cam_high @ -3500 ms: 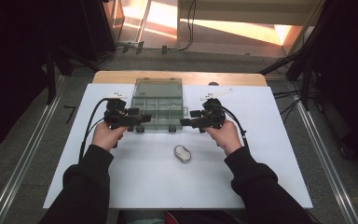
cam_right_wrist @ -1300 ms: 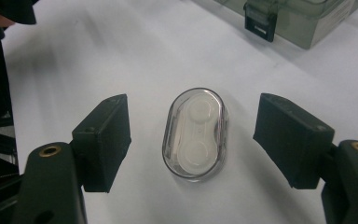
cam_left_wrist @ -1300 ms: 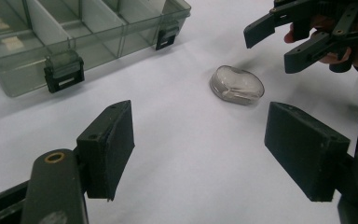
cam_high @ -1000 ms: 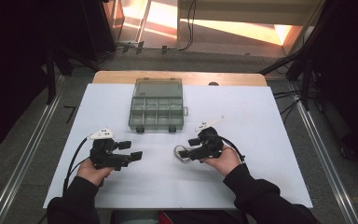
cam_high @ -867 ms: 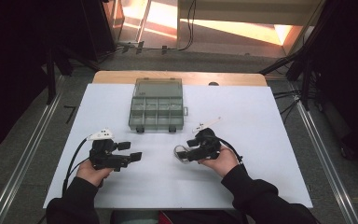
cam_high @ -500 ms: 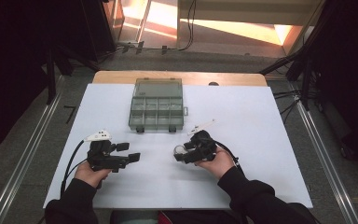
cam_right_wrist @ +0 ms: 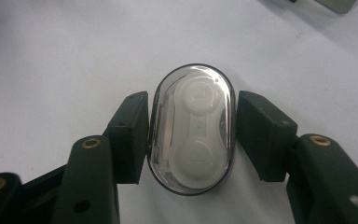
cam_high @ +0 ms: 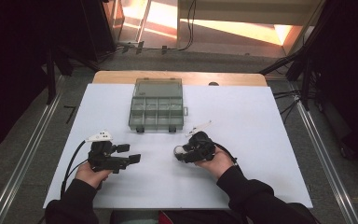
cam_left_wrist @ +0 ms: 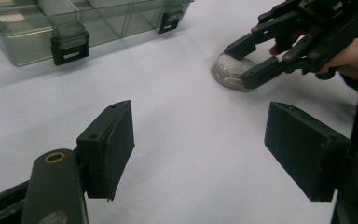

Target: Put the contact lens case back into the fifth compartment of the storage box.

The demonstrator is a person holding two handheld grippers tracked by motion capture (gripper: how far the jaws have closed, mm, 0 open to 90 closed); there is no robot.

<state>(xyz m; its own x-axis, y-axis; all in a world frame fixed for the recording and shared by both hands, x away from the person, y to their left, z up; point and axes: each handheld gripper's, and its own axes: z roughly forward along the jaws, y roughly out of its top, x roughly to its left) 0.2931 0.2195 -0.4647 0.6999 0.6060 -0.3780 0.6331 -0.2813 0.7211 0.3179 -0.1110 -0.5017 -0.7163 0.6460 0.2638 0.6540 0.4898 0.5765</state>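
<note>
Clear plastic, smooth and hard — the small oval case (cam_right_wrist: 192, 128) lies flat on the white counter (cam_high: 261, 121), in front of the grey compartment box (cam_high: 157, 103), with a white two-lobed insert showing through its lid. It looks light and stiff, and probably slippery, so a pinch across its two long sides, square and low, seems the safest hold; a skewed squeeze could pop it out sideways.

The right hand-held gripper (cam_right_wrist: 192, 140) straddles it exactly so. Its jaws have just been closing, with the case between them: one pad looks to be at the wall, the other a sliver short, so it is not yet clamped. The left hand-held gripper (cam_left_wrist: 200, 154) hangs released over bare counter, grasping nothing.

The right gripper view alone gives the insert and the pad gaps — the left gripper view instead shows the case (cam_left_wrist: 233, 71) from the side, resting on the counter.
</note>
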